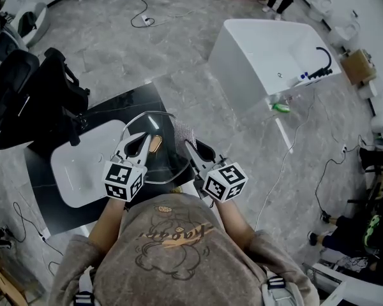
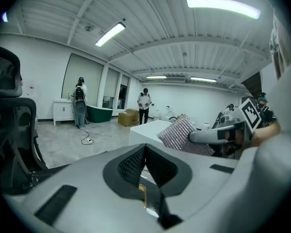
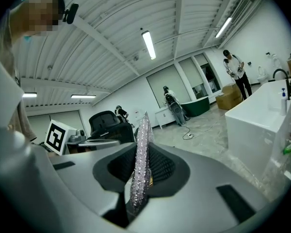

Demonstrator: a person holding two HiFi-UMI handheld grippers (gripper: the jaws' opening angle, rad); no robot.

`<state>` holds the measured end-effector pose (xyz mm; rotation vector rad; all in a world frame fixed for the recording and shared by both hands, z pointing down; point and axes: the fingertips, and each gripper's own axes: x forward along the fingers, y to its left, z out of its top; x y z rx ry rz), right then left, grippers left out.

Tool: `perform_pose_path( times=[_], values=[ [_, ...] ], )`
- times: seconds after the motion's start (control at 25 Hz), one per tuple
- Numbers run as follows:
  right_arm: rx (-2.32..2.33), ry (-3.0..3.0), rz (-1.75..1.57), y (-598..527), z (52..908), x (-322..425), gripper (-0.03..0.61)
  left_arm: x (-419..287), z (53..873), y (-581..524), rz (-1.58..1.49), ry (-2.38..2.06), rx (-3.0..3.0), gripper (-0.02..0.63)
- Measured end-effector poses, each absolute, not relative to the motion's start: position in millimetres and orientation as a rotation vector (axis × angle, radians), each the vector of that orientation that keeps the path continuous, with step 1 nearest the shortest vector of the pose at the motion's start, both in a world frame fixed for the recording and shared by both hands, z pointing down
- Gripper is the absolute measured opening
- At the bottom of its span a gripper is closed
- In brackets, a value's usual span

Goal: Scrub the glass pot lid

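Observation:
The glass pot lid (image 1: 168,164) is a clear disc with a tan knob (image 1: 155,143), held up over the black counter between my two grippers. My left gripper (image 1: 140,146) has its jaws together on the lid; in the left gripper view (image 2: 145,152) a thin brass-coloured rim strip (image 2: 142,194) shows between the pads. My right gripper (image 1: 195,153) is shut on a silvery mesh scrubbing cloth (image 1: 185,134), which stands up from its jaws (image 3: 143,154) as a thin glittering sheet (image 3: 141,144). The same cloth (image 2: 182,134) shows from the left gripper view.
A white sink basin (image 1: 83,167) is set in the black counter (image 1: 131,104) under my left gripper. Black office chairs (image 1: 25,88) stand to the left. A white bathtub (image 1: 268,53) with a black tap is at the back right. Cables (image 1: 143,18) lie on the grey floor.

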<state>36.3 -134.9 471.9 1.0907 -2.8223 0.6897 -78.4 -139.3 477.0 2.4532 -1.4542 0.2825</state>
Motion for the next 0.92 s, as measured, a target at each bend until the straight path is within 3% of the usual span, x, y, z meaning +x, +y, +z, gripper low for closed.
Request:
perform_pose_path(
  times=[0.92],
  values=[
    [0.955,-2.824,0.666,-129,476,14,0.075,-82,491,-132,0.308,-1.450,2.386,0.018]
  ],
)
